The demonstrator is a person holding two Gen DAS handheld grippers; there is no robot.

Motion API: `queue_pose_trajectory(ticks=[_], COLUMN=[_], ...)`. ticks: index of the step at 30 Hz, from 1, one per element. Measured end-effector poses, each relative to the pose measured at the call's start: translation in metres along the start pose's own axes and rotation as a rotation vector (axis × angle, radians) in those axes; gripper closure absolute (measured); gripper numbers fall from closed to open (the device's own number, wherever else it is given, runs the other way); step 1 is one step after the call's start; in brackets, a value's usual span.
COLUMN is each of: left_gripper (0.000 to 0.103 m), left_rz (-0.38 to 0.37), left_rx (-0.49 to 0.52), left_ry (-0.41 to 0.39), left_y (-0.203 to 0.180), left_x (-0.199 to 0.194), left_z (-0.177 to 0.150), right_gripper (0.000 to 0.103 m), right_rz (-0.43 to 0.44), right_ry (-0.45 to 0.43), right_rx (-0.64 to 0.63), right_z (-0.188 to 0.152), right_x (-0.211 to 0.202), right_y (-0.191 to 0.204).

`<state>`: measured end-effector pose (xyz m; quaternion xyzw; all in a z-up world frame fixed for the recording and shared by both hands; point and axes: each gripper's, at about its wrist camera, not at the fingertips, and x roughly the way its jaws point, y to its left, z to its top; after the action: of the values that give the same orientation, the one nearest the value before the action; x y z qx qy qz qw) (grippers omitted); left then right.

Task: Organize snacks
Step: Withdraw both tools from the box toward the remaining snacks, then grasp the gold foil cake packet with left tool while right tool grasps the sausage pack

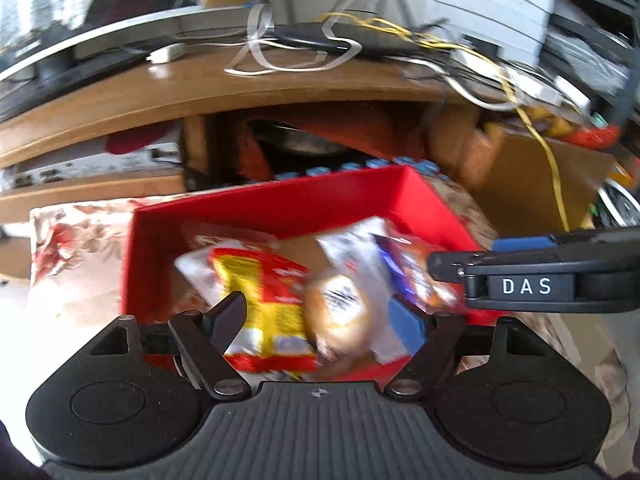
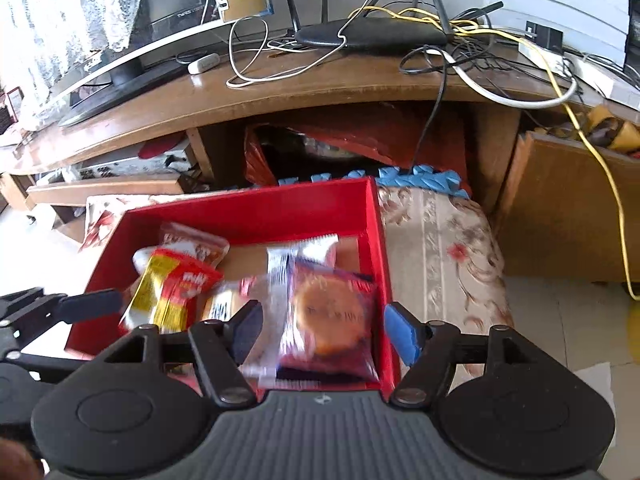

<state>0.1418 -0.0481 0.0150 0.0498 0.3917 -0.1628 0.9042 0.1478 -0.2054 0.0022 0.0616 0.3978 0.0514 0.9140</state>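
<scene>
A red box point(image 1: 280, 204) point(image 2: 256, 208) sits on a floral cloth and holds several snack packets. In the left wrist view a red-and-yellow packet point(image 1: 268, 304) and a clear-wrapped bun point(image 1: 340, 312) lie between the open fingers of my left gripper point(image 1: 320, 320), which hovers over the box. In the right wrist view my right gripper point(image 2: 324, 332) is open over a purple-and-red packet with a round cake point(image 2: 332, 316). The red-and-yellow packet point(image 2: 172, 292) lies to its left, and the left gripper's finger point(image 2: 92, 304) reaches in from the left. The right gripper's finger point(image 1: 452, 268) shows at the right in the left wrist view.
A wooden TV stand point(image 2: 280, 84) stands behind the box, with a router point(image 2: 372, 34), tangled cables point(image 2: 460, 56) and a TV base point(image 2: 120, 80). A floral cloth point(image 2: 440, 248) lies right of the box, blue foam mat edge point(image 2: 420, 178) behind, a cardboard box point(image 2: 568, 208) at right.
</scene>
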Motion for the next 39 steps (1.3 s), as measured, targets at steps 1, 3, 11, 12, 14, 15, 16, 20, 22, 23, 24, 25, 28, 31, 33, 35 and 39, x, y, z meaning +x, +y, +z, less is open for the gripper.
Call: queue_pose_trajectory(ticks=[1, 3, 11, 12, 14, 15, 16, 20, 22, 23, 24, 25, 28, 31, 33, 35, 39], left_gripper=[0.020, 0.020, 0.017, 0.017, 0.017, 0.017, 0.017, 0.017, 0.013, 0.013, 0.013, 0.013, 0.015, 0.016, 0.018, 0.019, 0.022], left_rz=[-0.012, -0.044, -0.221, -0.235, -0.275, -0.293, -0.306, -0.321, -0.334, -0.341, -0.343, -0.345, -0.339, -0.324, -0.332, -0.325, -0.315], left_rx=[0.021, 0.055, 0.185, 0.201, 0.214, 0.216, 0.221, 0.273, 0.284, 0.287, 0.291, 0.295, 0.330, 0.363, 0.383, 0.421, 0.428], left_ry=[0.001, 0.010, 0.154, 0.179, 0.221, 0.236, 0.248, 0.271, 0.272, 0.273, 0.276, 0.281, 0.291, 0.296, 0.313, 0.324, 0.329], left_y=[-0.006, -0.016, -0.047, -0.049, -0.051, -0.052, -0.053, -0.057, -0.056, -0.056, -0.056, -0.056, -0.057, -0.060, -0.062, -0.065, -0.065], left_x=[-0.003, -0.007, 0.012, 0.018, 0.029, 0.033, 0.037, 0.048, 0.050, 0.050, 0.049, 0.048, 0.041, 0.035, 0.029, 0.021, 0.012], left_z=[-0.003, -0.009, -0.042, -0.046, -0.051, -0.053, -0.055, -0.061, -0.063, -0.063, -0.064, -0.065, -0.072, -0.081, -0.086, -0.094, -0.103], right_gripper=[0.044, 0.044, 0.043, 0.043, 0.043, 0.043, 0.043, 0.043, 0.043, 0.042, 0.042, 0.042, 0.042, 0.042, 0.042, 0.042, 0.042], right_rz=[-0.001, -0.003, 0.001, 0.002, 0.008, 0.012, 0.016, 0.043, 0.050, 0.052, 0.053, 0.053, 0.059, 0.068, 0.075, 0.082, 0.094], right_ry=[0.001, 0.010, 0.101, 0.113, 0.132, 0.139, 0.143, 0.138, 0.140, 0.142, 0.144, 0.145, 0.141, 0.138, 0.136, 0.133, 0.131], right_rx=[-0.001, -0.002, 0.068, 0.062, 0.053, 0.052, 0.054, 0.057, 0.056, 0.057, 0.059, 0.062, 0.063, 0.056, 0.052, 0.049, 0.042], right_z=[-0.005, -0.018, -0.066, -0.070, -0.075, -0.076, -0.077, -0.077, -0.078, -0.077, -0.077, -0.077, -0.076, -0.076, -0.076, -0.076, -0.076], right_x=[-0.005, -0.017, -0.040, -0.039, -0.036, -0.035, -0.034, -0.036, -0.035, -0.035, -0.035, -0.034, -0.035, -0.037, -0.039, -0.041, -0.043], right_y=[-0.001, -0.007, -0.043, -0.044, -0.046, -0.046, -0.047, -0.048, -0.048, -0.048, -0.048, -0.048, -0.048, -0.046, -0.045, -0.045, -0.043])
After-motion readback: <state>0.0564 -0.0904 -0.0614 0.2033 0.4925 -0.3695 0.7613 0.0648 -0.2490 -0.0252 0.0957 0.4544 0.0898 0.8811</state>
